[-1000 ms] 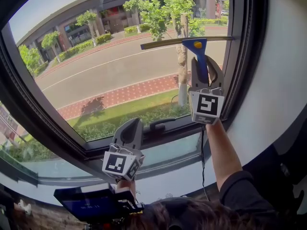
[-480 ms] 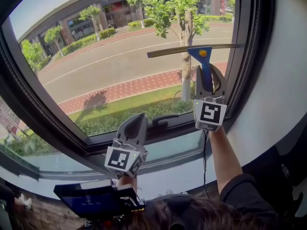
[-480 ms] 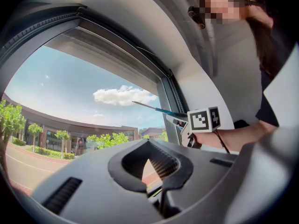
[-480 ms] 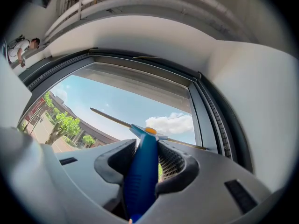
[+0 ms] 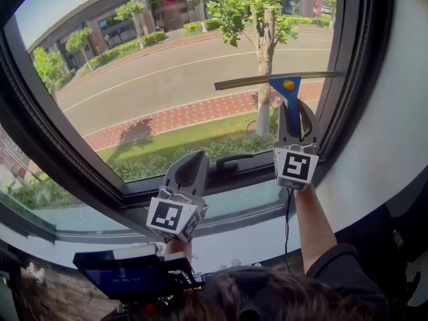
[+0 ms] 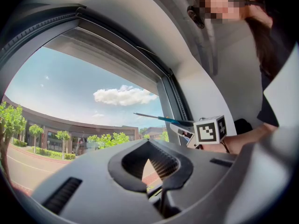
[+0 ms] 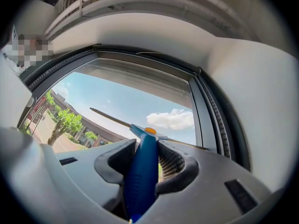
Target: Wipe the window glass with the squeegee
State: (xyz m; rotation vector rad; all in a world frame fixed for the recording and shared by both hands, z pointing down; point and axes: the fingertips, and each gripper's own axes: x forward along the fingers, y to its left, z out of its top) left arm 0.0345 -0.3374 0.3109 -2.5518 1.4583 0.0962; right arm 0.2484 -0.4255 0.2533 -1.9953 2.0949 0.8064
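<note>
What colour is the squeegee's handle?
The squeegee handle is blue, clearest in the right gripper view.

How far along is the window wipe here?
Done: right gripper holds the blue-handled squeegee, blade against the window glass. In hand: a downward stroke beside the right frame, lower than a second ago. Left: the strip below; whether the rest is wiped is unclear.

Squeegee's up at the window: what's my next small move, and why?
Probably draw the squeegee straight down toward the bottom frame: the right tongs are shut on its blue handle, its blade lies roughly level across the glass, and a stretch of glass lies below it.
</note>
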